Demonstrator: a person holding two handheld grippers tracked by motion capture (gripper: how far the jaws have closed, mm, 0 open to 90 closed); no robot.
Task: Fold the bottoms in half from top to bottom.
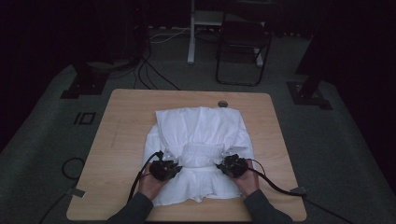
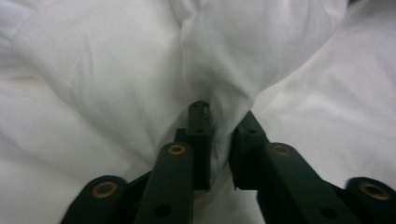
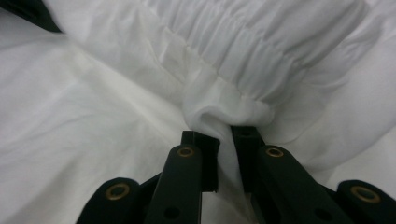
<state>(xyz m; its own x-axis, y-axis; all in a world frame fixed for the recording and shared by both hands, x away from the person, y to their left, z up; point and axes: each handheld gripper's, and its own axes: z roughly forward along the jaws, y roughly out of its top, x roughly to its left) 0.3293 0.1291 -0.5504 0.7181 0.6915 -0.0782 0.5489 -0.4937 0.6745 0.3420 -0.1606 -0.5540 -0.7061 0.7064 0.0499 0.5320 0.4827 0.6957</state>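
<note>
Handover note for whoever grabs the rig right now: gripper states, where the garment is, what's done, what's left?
Left hand-held gripper: a bunch of the white garment sits between the jaws, pinched.
Right hand-held gripper: shut on a fold beside the gathered elastic band.
Garment: spread on the wooden table, both grips at its near middle, either side of the band.
Done: sides look folded in.
Left: probably carry the gripped edge over to fold it, then let go and smooth.
</note>
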